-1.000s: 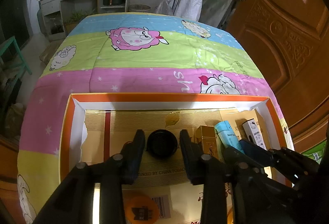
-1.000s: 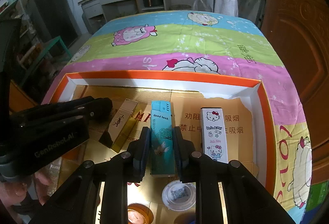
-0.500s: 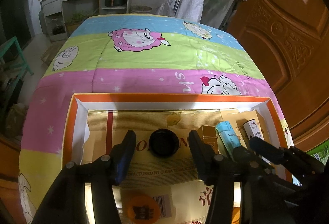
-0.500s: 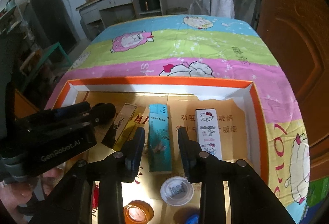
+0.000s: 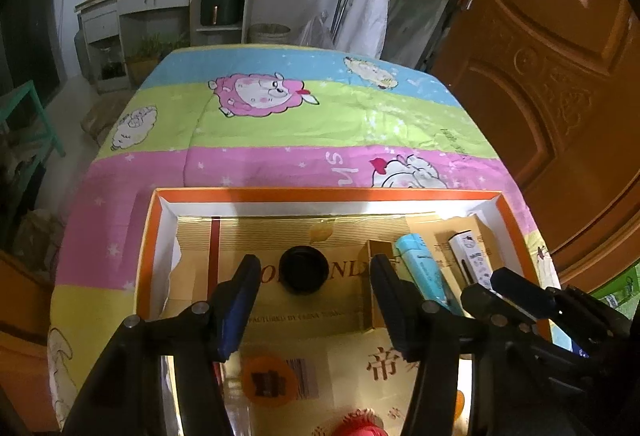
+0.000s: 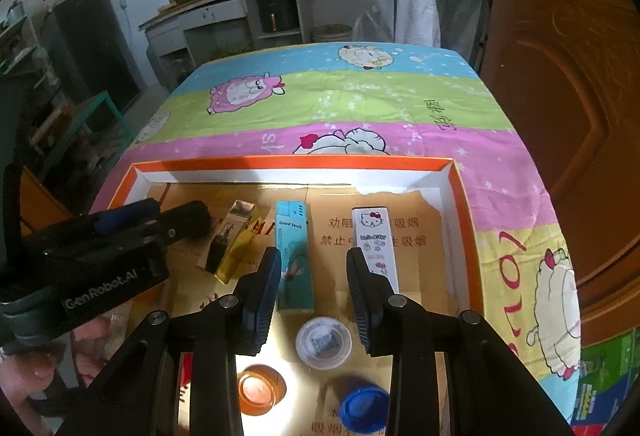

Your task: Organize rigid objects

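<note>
Now, in the left wrist view, you are opening the left gripper (image 5: 310, 276) and its jaws are spreading wide around the black round jar (image 5: 302, 269) at lower centre, pads clear of it, so the jar is sitting free on the gold floor of the orange-rimmed box (image 5: 224, 190). That reads as a release step just ending; next you likely need to lift straight off without nudging it

Meanwhile, in the right wrist view, the right gripper (image 6: 313, 260) is standing parted and pinching nothing, the teal box (image 6: 293, 256) lying just beside its left finger, the white cartoon-cat box (image 6: 375, 240) to the right. A next pick probably means reaching for the loose caps at the frame's bottom
</note>
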A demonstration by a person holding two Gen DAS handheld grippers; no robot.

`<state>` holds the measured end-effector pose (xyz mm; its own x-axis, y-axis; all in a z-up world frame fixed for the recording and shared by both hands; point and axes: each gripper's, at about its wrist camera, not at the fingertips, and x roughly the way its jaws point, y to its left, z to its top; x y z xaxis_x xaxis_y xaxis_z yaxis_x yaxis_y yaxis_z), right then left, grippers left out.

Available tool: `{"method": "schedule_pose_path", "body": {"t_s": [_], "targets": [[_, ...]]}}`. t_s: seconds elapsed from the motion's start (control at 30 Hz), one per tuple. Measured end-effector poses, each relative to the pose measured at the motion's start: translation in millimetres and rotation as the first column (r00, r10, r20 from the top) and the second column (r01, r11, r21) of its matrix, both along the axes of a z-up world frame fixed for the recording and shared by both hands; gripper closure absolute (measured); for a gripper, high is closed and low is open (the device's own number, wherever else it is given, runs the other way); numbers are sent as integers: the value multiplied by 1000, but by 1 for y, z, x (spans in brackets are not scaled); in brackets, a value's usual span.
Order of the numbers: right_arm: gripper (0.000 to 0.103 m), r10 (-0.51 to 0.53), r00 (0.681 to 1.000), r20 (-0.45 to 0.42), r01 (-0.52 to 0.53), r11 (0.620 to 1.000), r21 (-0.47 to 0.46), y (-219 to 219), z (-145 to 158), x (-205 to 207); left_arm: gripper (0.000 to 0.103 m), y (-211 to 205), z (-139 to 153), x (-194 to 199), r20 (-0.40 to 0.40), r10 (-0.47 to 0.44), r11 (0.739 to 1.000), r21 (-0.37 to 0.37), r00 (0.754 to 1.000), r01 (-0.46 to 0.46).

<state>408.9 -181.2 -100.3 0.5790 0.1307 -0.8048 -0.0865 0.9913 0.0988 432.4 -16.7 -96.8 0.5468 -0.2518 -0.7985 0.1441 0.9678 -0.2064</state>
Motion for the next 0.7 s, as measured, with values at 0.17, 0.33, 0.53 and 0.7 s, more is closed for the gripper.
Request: {"method": "schedule_pose_path", "body": {"t_s": [0.17, 0.33, 0.53, 0.7], "targets": [[68, -4, 1000, 6, 4, 1000, 1, -1, 7, -11, 46, -1, 11, -12, 17, -4, 1000, 1, 1000, 4], [68, -5, 1000, 17, 5, 1000, 6, -2, 15, -25, 46, -1, 22, -26, 35, -9, 1000, -1, 999, 9], [68, -8, 999, 31, 8, 1000, 8, -3, 25, -40, 46, -3, 32, -40, 55, -10, 1000, 0, 998, 10], [68, -23, 999, 49, 23, 1000, 10, -6, 35, -52, 46, -4, 42, -55, 77, -9, 1000, 11, 997, 8]]}}
